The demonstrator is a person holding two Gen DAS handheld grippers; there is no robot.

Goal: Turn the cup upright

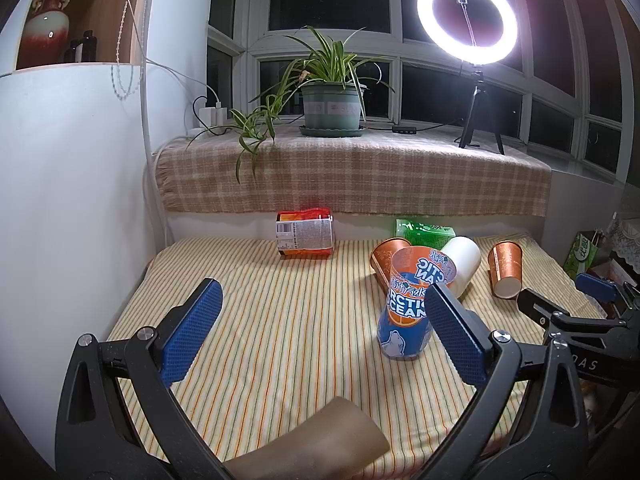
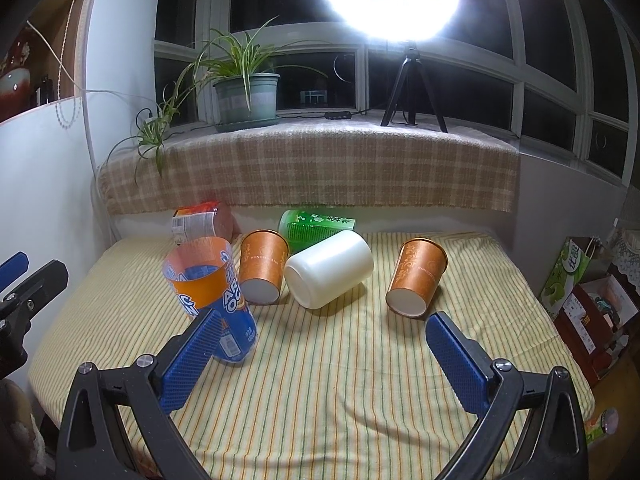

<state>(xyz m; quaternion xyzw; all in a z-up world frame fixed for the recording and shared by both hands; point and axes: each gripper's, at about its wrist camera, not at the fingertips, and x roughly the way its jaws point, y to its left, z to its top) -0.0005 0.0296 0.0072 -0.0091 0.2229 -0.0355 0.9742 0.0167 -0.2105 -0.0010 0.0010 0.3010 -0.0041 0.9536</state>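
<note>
Your left gripper [image 1: 320, 332] is spread wide and holds nothing; its right pad sits just beside the printed cup [image 1: 412, 304], contact unclear. That cup stands upright on the striped cloth [image 1: 280, 320], mouth up, leaning slightly. Your right gripper [image 2: 320, 356] is also wide open and empty, its left pad just in front of the cup. Behind lie two orange cups [image 2: 262, 266] [image 2: 416, 276] and a white cup [image 2: 328, 274], all on their sides.
</note>
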